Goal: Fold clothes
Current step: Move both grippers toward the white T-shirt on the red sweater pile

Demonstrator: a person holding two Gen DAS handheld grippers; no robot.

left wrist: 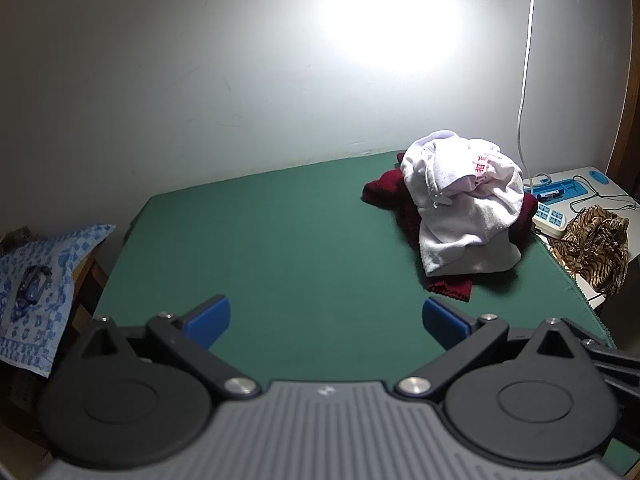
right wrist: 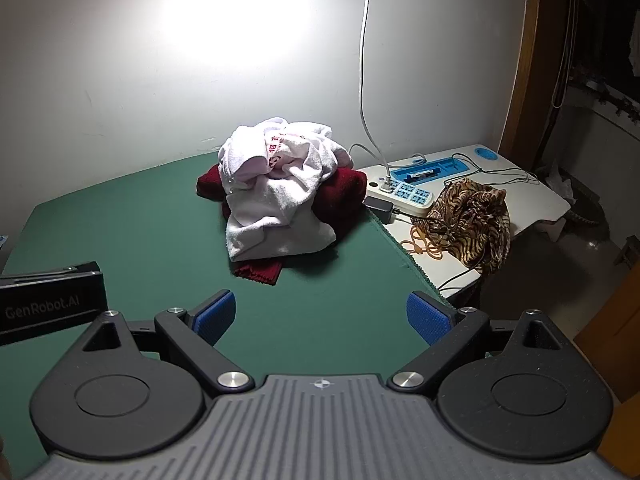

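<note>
Left gripper [left wrist: 326, 318]: jaws apart, empty, above green table [left wrist: 260, 248]; right gripper [right wrist: 320, 316]: jaws apart, empty; white garment [right wrist: 276, 196] crumpled atop dark red cloth [right wrist: 342, 196], far right of table by wall; power strip [right wrist: 404, 194] on side desk beyond.

A bright lamp glare [right wrist: 236, 20] washes the plain white wall [left wrist: 160, 80]. A green-covered table [right wrist: 140, 232] adjoins a low white side desk [right wrist: 532, 196], beside a brown wooden door frame [right wrist: 524, 64].
</note>
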